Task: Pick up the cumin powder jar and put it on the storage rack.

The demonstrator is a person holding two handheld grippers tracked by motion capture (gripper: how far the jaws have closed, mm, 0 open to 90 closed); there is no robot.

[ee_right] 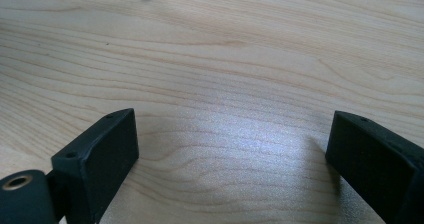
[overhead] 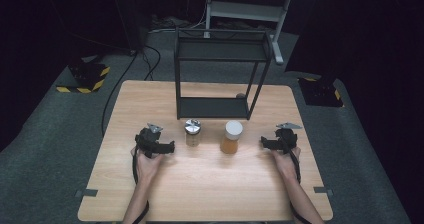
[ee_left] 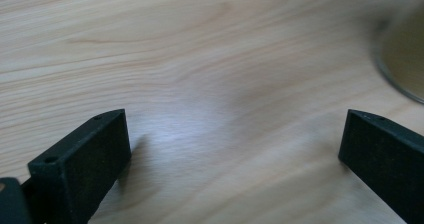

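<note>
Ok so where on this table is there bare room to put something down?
Bare wood runs along the near edge of the table, between the forearms. The strips left and right of the black rack are free too. Crowded: the middle, where the metal-lidded jar and white-lidded jar stand before the rack.

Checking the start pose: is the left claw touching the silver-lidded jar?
Apart. The high view shows bare table between the left claw and the silver-lidded jar.

black wire shelf rack [overhead: 220, 74] at far table [overhead: 200, 184] edge; hazard-striped blocks [overhead: 85, 79] on floor.
</note>
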